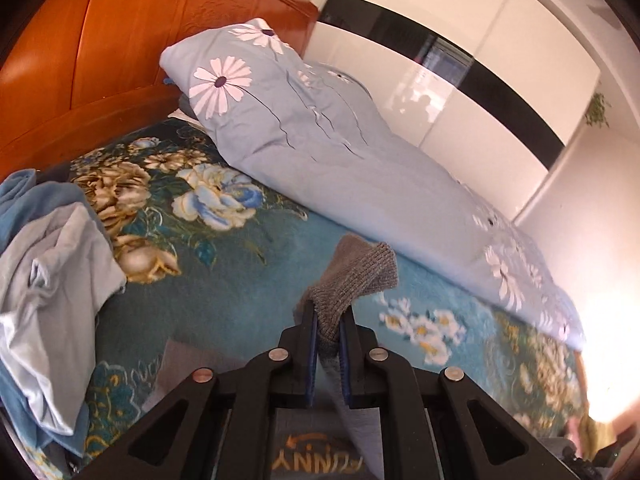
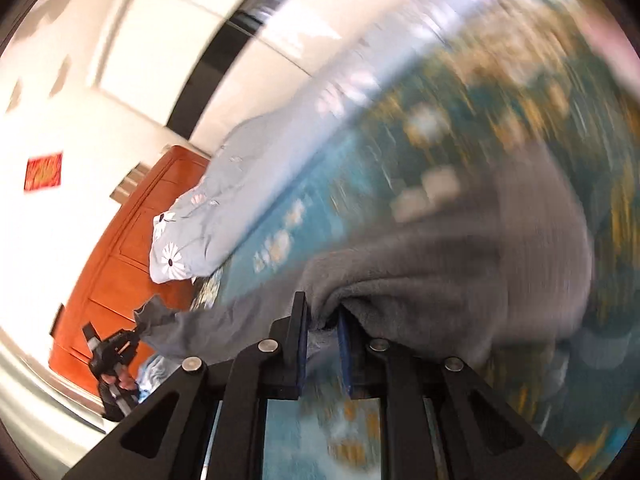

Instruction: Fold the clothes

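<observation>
A grey sweater with a ribbed knit hem (image 1: 352,276) hangs between both grippers above the bed. My left gripper (image 1: 329,316) is shut on its ribbed edge, with the cloth standing up past the fingertips. An orange "FUNNY" print on the sweater (image 1: 316,462) shows under the left gripper. My right gripper (image 2: 322,314) is shut on a bunched fold of the same sweater (image 2: 480,272), which drapes to the right. The right wrist view is blurred by motion. The left gripper (image 2: 116,354) also shows there at lower left, holding the sweater's other corner.
The bed has a teal floral blanket (image 1: 224,272). A light blue daisy-print quilt (image 1: 320,132) lies along the far side. A pile of blue and pale clothes (image 1: 44,276) sits at the left. An orange wooden headboard (image 1: 100,60) and white wardrobe doors (image 1: 460,60) stand behind.
</observation>
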The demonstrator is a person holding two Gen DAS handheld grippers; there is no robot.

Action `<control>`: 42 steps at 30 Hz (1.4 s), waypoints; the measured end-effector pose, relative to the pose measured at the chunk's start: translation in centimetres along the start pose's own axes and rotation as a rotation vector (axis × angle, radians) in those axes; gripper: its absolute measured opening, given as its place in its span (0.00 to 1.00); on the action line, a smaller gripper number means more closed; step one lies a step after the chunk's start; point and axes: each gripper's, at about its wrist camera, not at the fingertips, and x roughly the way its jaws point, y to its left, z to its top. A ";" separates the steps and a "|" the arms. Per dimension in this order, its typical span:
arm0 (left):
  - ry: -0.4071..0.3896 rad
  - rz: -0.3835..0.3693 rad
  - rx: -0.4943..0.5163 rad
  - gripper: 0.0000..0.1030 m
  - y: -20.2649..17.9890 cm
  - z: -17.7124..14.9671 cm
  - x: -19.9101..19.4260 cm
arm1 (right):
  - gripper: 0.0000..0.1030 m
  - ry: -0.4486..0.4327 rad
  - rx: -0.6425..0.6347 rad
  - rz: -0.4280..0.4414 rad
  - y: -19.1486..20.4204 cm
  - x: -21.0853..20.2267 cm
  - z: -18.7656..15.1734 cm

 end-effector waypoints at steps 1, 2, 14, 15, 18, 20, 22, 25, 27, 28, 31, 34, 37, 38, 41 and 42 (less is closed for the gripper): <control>-0.003 0.012 -0.016 0.09 0.1 1.2 0.8 | 0.14 -0.022 -0.025 -0.006 0.7 0.2 1.8; -0.006 0.025 -0.031 0.09 0.3 2.5 1.7 | 0.14 -0.041 -0.048 -0.016 1.2 0.7 3.9; 0.159 0.288 -0.060 0.10 -0.2 4.6 20.9 | 0.14 0.132 0.034 -0.413 -3.2 23.1 16.9; 0.151 0.276 -0.059 0.13 -0.2 4.6 21.6 | 0.14 0.141 0.045 -0.428 -4.0 23.8 16.8; 0.173 0.162 -0.108 0.22 0.3 5.1 22.6 | 0.17 0.137 0.048 -0.431 -5.2 24.0 16.6; 0.159 0.078 -0.165 0.48 0.8 5.5 22.0 | 0.18 0.136 0.037 -0.396 -5.1 23.4 16.9; 0.130 0.010 -0.209 0.66 1.1 5.8 20.5 | 0.33 0.128 0.020 -0.343 -4.5 22.1 17.1; 0.134 0.014 -0.188 0.66 1.4 5.7 17.5 | 0.47 0.089 -0.025 -0.286 -2.9 19.3 17.0; 0.161 0.049 -0.130 0.66 1.4 5.0 15.2 | 0.47 0.063 -0.065 -0.289 -1.8 16.9 16.4; 0.180 0.080 -0.085 0.66 1.4 4.3 13.8 | 0.47 0.051 -0.089 -0.273 -1.3 15.0 15.6; 0.203 0.151 0.040 0.67 2.2 0.5 9.2 | 0.50 0.028 -0.149 -0.247 -0.3 8.9 12.2; 0.246 0.223 0.046 0.69 5.3 -5.2 5.8 | 0.52 0.035 -0.174 -0.258 -1.0 2.3 6.4; 0.271 0.248 -0.022 0.69 8.4 -9.7 4.4 | 0.52 0.082 -0.124 -0.294 -3.4 -1.5 1.2; 0.272 0.252 -0.051 0.69 9.2 -10.8 4.1 | 0.52 0.089 -0.095 -0.303 -4.3 -2.3 -0.1; 0.269 0.257 -0.137 0.69 11.5 -14.2 3.1 | 0.52 0.091 0.036 -0.286 -6.9 -4.2 -3.7; 0.256 0.234 -0.159 0.69 11.8 -14.8 3.0 | 0.52 0.086 0.062 -0.267 -7.3 -4.3 -4.3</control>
